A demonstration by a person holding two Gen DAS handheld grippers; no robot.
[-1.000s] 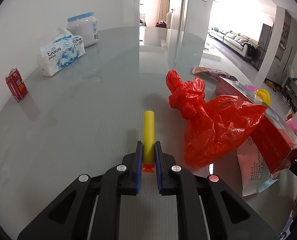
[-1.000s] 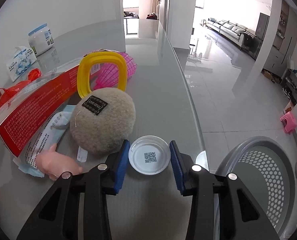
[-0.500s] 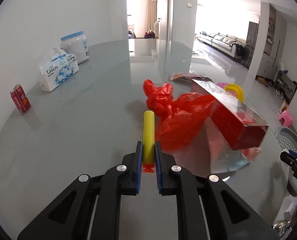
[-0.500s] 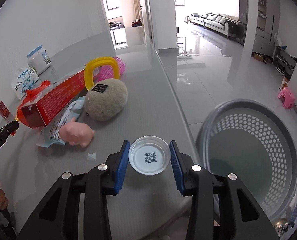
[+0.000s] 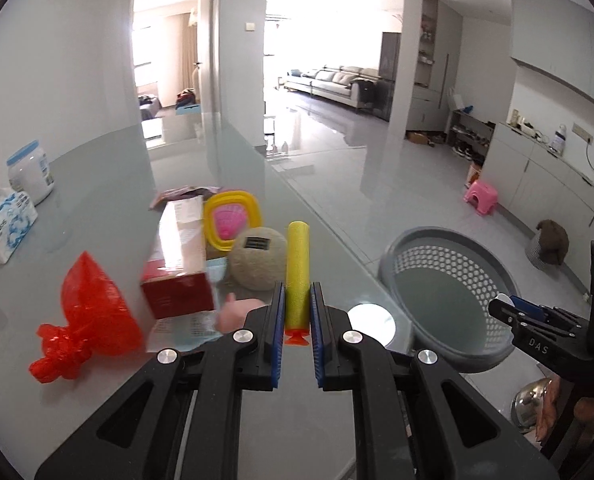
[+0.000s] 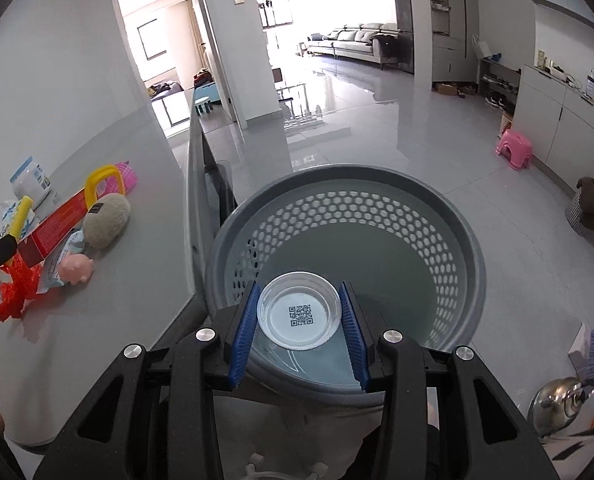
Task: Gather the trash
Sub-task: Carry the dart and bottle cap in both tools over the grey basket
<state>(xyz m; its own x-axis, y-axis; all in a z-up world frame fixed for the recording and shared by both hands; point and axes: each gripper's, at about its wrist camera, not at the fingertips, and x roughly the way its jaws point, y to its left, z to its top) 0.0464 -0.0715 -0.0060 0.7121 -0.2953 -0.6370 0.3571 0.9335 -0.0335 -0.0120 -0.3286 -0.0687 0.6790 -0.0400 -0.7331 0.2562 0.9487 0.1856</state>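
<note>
My left gripper is shut on a yellow foam dart with an orange tip, held above the glass table. My right gripper is shut on a clear plastic lid with a QR code, held over the near rim of the grey perforated waste basket. The basket also shows in the left wrist view, off the table's right edge, with the right gripper beside it. A red plastic bag lies on the table to the left.
On the table lie a red box, a beige plush ball, a yellow-rimmed pink toy, a pink pig toy, a tissue pack and a white jar. A pink stool stands on the floor.
Both grippers have swung right toward the basket. The right gripper with the lid now hangs over the basket instead of the table. The left gripper still holds the dart.
</note>
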